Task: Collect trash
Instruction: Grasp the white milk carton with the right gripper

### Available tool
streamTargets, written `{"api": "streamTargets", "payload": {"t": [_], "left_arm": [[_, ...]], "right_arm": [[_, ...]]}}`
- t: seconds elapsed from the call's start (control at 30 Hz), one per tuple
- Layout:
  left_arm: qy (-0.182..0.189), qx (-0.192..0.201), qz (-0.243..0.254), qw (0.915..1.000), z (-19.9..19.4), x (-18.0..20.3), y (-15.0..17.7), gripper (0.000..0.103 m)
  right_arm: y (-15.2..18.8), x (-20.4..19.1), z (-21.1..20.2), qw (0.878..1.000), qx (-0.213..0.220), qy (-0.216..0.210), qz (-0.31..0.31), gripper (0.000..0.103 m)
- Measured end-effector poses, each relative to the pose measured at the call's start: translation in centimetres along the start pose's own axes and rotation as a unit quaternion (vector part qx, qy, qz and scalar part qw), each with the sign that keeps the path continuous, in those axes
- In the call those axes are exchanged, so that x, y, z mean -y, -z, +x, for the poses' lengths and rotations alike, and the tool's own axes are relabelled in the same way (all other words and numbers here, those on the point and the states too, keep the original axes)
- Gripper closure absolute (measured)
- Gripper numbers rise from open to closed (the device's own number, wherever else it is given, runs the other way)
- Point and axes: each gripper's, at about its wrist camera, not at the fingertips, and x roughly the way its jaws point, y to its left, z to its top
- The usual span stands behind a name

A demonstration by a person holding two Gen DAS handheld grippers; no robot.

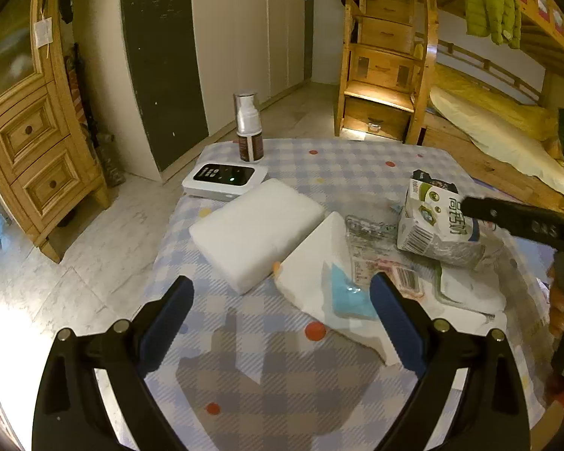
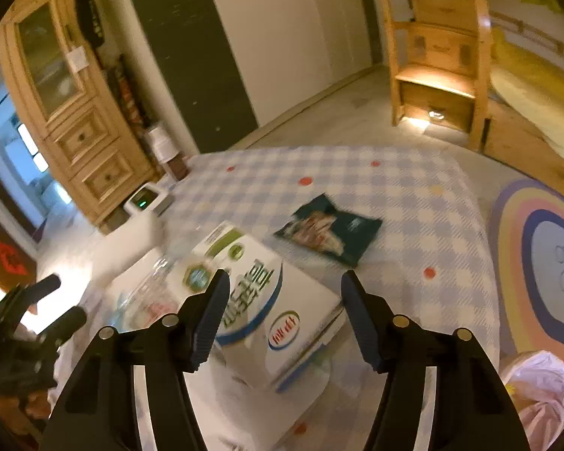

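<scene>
Both claws stand released, fingers spread and grasping nothing. Left claw [image 1: 282,293] hovers over the near part of the checked table [image 1: 267,387], above a flat white packet with a blue patch [image 1: 331,293]. Just left of that packet lies a white foam block [image 1: 255,229], and beyond it, at the far left corner, sit a white device with a dark screen [image 1: 223,182] and a pump bottle [image 1: 248,131]. Right claw [image 2: 285,289] hangs over a crumpled milk carton [image 2: 267,308], its fingers on either side above it and apart from it; whether they touch it cannot be told. In the left view the carton [image 1: 432,221] rests on the right side of the table atop clear plastic wrapping [image 1: 364,233]. A dark snack wrapper [image 2: 331,231] lies farther out, beyond the carton. Off the table's near right edge sits a pink plastic bag [image 2: 541,387], beside a rainbow rug [image 2: 537,255].
</scene>
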Motion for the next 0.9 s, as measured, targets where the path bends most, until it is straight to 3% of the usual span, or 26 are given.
{"api": "streamTargets", "payload": {"t": [0.27, 0.33, 0.43, 0.47, 0.63, 0.7, 0.9], "left_arm": [[-0.004, -0.004, -0.01, 0.9999, -1.2, -1.1, 1.4, 0.011], [-0.007, -0.007, -0.014, 0.9999, -1.4, -1.5, 1.8, 0.011], [-0.008, -0.01, -0.02, 0.9997, -1.7, -1.9, 2.1, 0.011], [-0.008, -0.011, -0.022, 0.9997, -1.9, -2.1, 2.2, 0.011], [-0.008, -0.01, -0.022, 0.9997, -2.5, -2.3, 2.6, 0.011], [-0.007, -0.01, -0.022, 0.9997, -2.6, -2.4, 2.8, 0.011], [0.007, -0.012, -0.017, 0.9998, -3.0, -1.7, 3.0, 0.011]], "right_arm": [[3.4, -4.4, -2.7, 0.995, -0.039, -0.057, -0.066, 0.039], [3.7, -5.5, -3.0, 0.995, -0.036, -0.041, -0.089, 0.036], [4.0, -6.9, -2.9, 0.993, -0.018, 0.004, -0.118, 0.02], [4.0, -7.2, -2.6, 0.992, -0.016, 0.01, -0.125, 0.02], [4.2, -8.0, -0.5, 0.985, -0.03, 0.049, -0.16, 0.021], [4.3, -8.0, -0.3, 0.985, -0.032, 0.051, -0.163, 0.033], [4.7, -8.1, -3.6, 0.987, 0.011, 0.073, -0.143, 0.036]]}}
